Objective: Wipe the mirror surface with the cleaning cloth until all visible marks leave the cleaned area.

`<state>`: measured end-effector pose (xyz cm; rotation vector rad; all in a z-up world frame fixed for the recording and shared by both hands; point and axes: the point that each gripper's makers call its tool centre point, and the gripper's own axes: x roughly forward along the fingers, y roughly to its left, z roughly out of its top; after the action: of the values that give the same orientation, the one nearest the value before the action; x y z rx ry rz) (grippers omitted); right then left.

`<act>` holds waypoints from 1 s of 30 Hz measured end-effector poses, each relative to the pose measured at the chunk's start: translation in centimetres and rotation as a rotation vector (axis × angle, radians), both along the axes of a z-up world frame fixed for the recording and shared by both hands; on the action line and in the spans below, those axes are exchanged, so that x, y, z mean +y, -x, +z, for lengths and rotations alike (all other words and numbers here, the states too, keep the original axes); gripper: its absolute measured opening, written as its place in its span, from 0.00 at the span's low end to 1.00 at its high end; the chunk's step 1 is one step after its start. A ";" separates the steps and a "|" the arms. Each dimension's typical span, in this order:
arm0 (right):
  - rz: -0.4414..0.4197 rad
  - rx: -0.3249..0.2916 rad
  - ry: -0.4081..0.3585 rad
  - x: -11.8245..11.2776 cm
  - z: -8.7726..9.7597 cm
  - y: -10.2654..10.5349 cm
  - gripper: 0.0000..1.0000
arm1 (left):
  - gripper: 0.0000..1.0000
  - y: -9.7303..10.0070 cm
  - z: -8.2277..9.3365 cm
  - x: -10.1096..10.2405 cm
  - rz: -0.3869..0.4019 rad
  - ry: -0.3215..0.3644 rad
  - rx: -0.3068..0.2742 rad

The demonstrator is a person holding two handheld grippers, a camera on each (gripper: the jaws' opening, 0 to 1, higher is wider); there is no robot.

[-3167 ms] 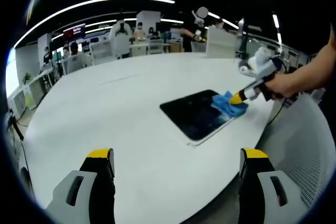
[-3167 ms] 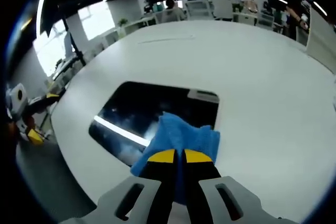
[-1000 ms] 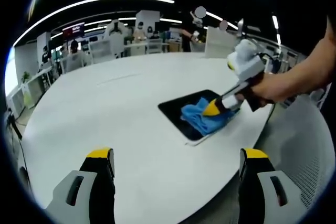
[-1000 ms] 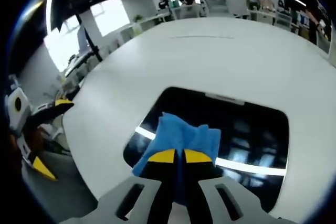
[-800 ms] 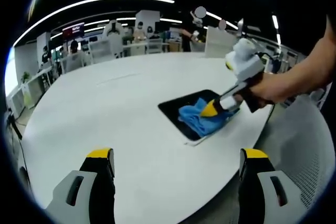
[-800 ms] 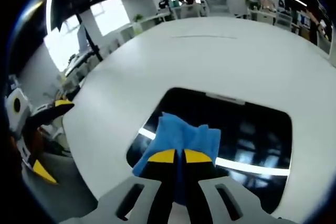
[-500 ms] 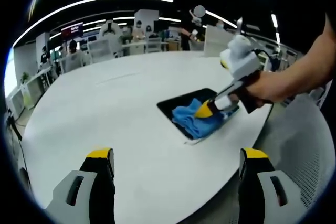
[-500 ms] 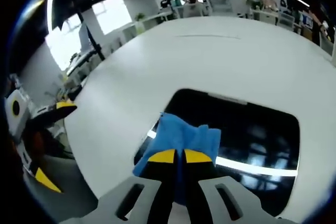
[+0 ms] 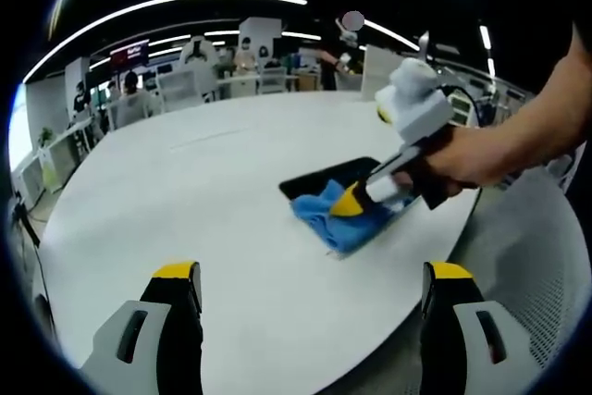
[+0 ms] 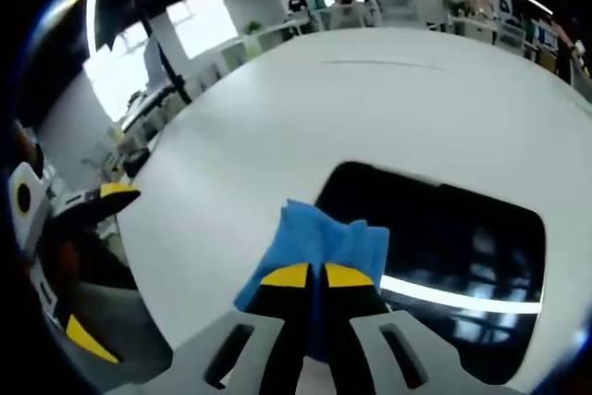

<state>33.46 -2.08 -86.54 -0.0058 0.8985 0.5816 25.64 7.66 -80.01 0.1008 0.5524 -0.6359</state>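
- Large round white table [image 9: 185, 201] [image 10: 388, 108]: carries the mirror and the cloth; an office with desks, chairs and seated people lies behind it.
- Flat rectangular mirror with a dark reflective surface and a thin pale edge [image 10: 444, 265] [image 9: 319, 179]: lies flat on the table near its rim. In the right gripper view a bright strip of ceiling light reflects across it. In the left gripper view most of it is covered by the cloth and the right gripper.
- Blue cleaning cloth, crumpled [image 10: 319, 238] [image 9: 328, 219]: rests at the mirror's corner, partly on the dark surface and partly over its edge onto the table.
- Right gripper, grey body with yellow-tipped fingers [image 10: 308, 276] [image 9: 347, 203]: fingers closed together on the blue cloth, pressing it down at the mirror's edge; a person's hand [image 9: 453, 168] holds it in the left gripper view.
- Left gripper, grey with yellow-tipped fingers [image 9: 310, 273]: fingers spread wide apart, holding nothing, raised over the table's near part, well apart from the mirror.
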 end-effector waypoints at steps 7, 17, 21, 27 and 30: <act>0.017 -0.001 0.010 0.3 0.0 -0.1 0.00 | 0.99 0.1 -0.1 -0.1 -0.005 -0.007 0.004; 0.006 -0.016 0.024 0.4 0.0 0.0 0.00 | 0.99 0.0 -0.2 0.1 0.000 -0.005 0.003; -0.010 -0.010 0.010 0.3 0.0 -0.1 0.01 | 0.99 -0.1 -0.1 0.1 0.005 -0.004 0.000; 0.016 -0.015 0.031 0.3 0.0 -0.2 0.00 | 0.99 -0.2 0.0 0.1 0.011 0.001 -0.004; 0.007 -0.016 0.035 0.3 -0.1 -0.3 0.00 | 0.99 -0.2 0.0 0.1 0.012 0.002 -0.003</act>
<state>33.74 -1.74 -86.66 -0.0453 0.8931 0.5720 25.81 7.81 -80.02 0.0963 0.5495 -0.6247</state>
